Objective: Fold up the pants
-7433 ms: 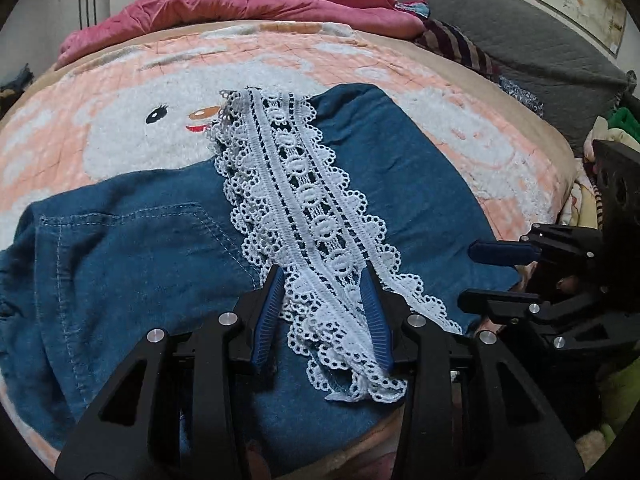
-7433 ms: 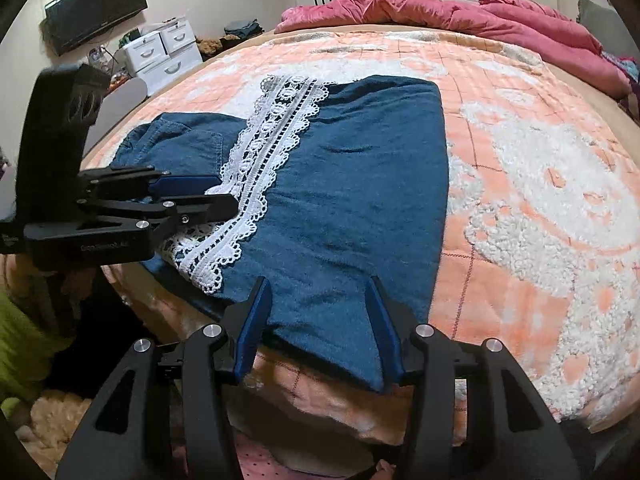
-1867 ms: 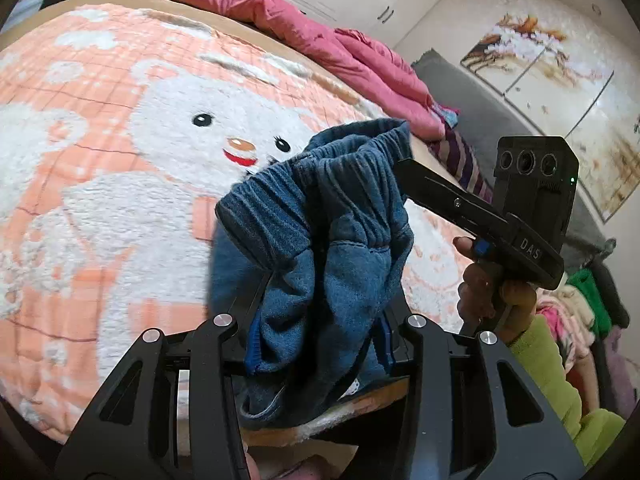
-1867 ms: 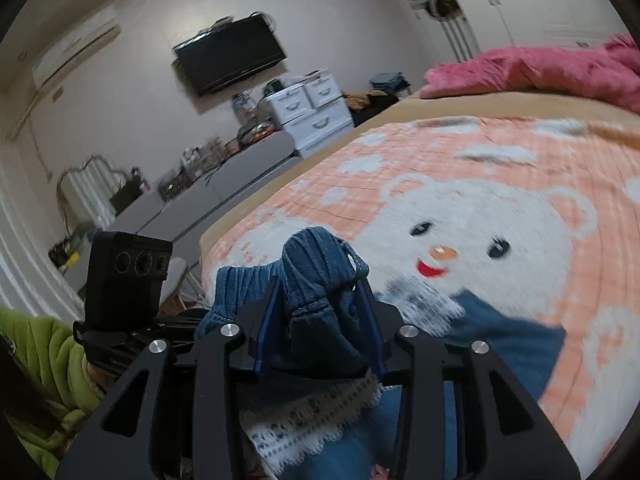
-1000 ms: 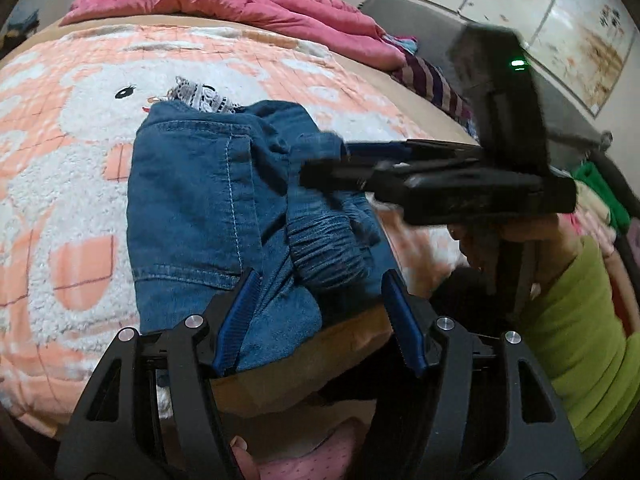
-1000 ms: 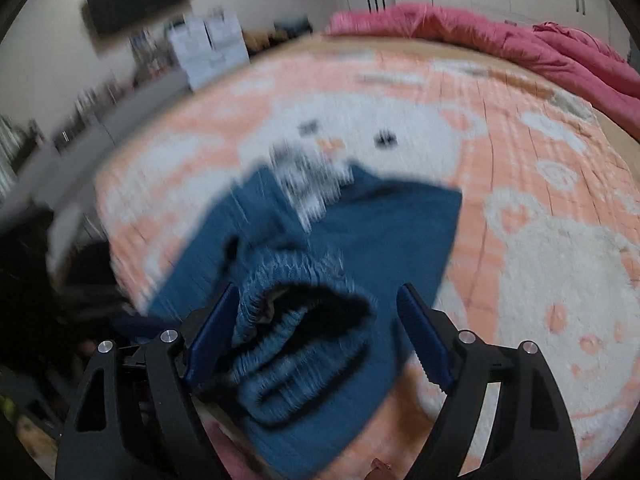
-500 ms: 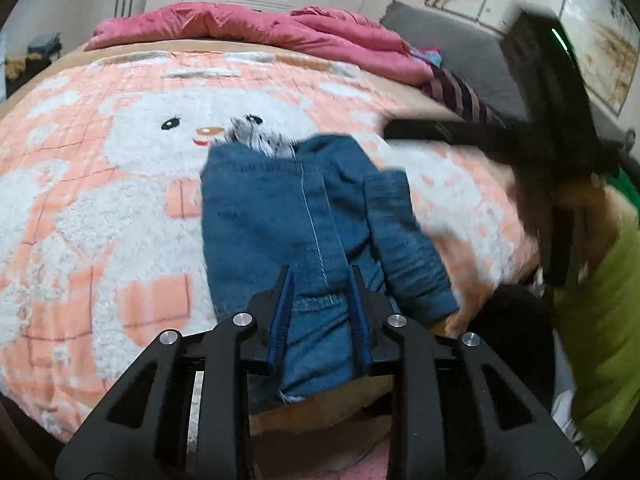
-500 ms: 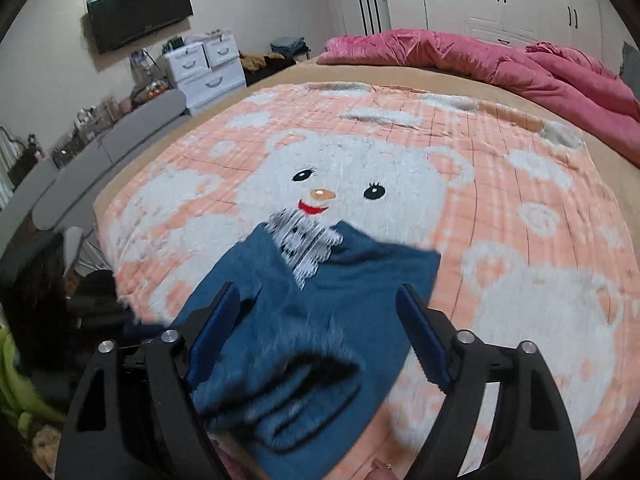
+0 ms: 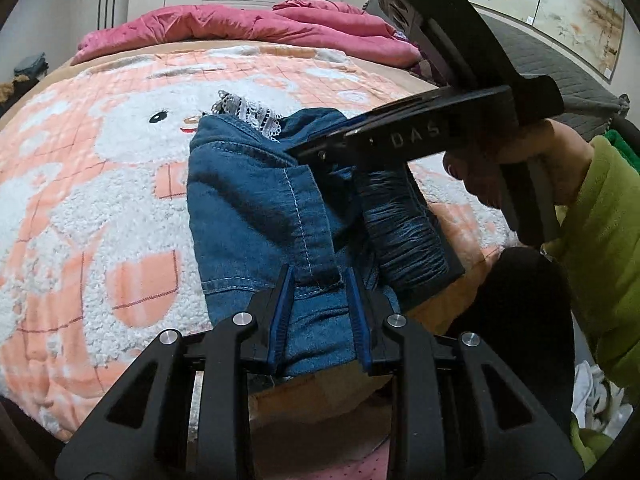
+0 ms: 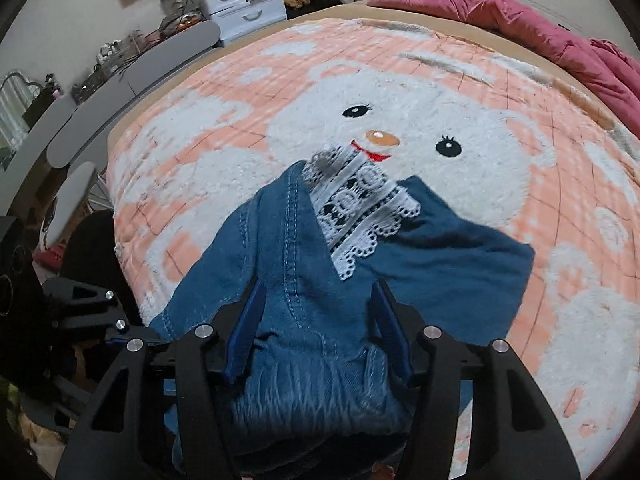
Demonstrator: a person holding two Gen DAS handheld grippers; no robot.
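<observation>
The blue denim pants (image 9: 256,204) lie folded in a bundle near the front edge of the bed, with white lace trim (image 9: 250,114) sticking out at the far end. My left gripper (image 9: 320,312) is shut on the near denim edge. My right gripper (image 10: 316,320) is part open above the pants (image 10: 432,264), with the ribbed waistband (image 10: 316,396) bunched under it; its jaws hold nothing firmly. In the left wrist view the right gripper (image 9: 320,148) reaches in from the right over the bundle. The lace (image 10: 360,208) lies on top in the right wrist view.
The bed carries a peach blanket with a white bear face (image 10: 400,128). A pink quilt (image 9: 248,28) lies at the far side. A grey headboard (image 9: 560,64) is at right. White drawers (image 10: 244,4) and grey benches (image 10: 120,76) stand left of the bed.
The left gripper has stayed shut on the near denim edge. The right gripper has dropped low over the bundle and narrowed its jaws. The pants lie flatter on the bed.
</observation>
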